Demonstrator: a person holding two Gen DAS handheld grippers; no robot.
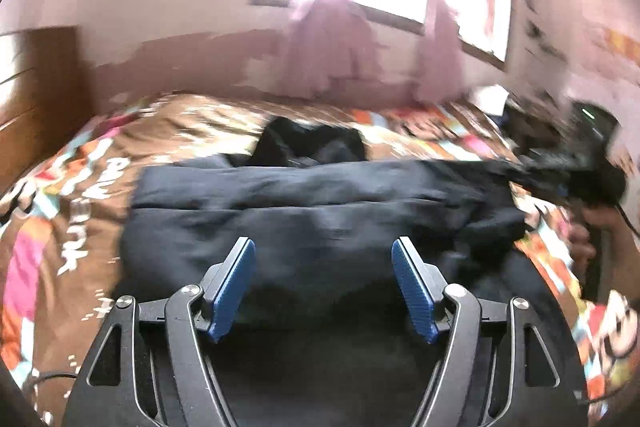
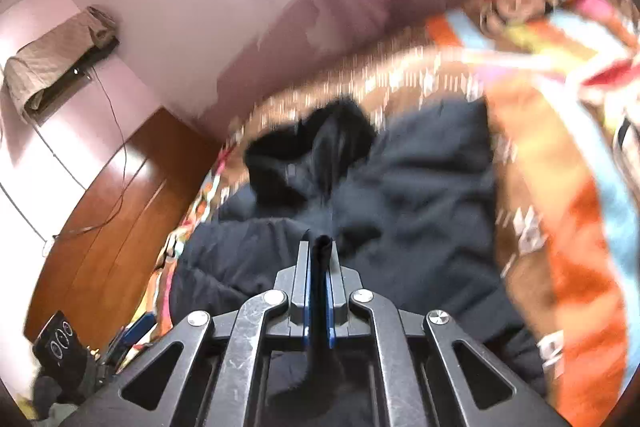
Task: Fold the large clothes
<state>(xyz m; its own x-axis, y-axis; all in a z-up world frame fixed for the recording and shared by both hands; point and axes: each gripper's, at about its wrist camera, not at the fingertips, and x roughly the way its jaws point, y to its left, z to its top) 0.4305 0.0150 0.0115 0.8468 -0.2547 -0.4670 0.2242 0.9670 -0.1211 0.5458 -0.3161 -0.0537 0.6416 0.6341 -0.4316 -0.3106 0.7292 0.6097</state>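
Left gripper (image 1: pixel 323 253): hovering with jaws spread wide over the dark jacket (image 1: pixel 320 211).
Right gripper (image 2: pixel 319 251): pinching a fold of jacket fabric.
Jacket: lying on the patterned bedspread (image 1: pixel 80 195).

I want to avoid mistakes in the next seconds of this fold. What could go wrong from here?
1. Only the right gripper is shut on the jacket; its pinch holds a narrow strip of fabric, so the cloth may slip out if pulled hard.
2. The left gripper is open above the jacket and holds nothing, so a one-sided pull may drag the jacket crooked across the bedspread.
3. Both views are blurred by motion, so the next grasp may miss the edge.
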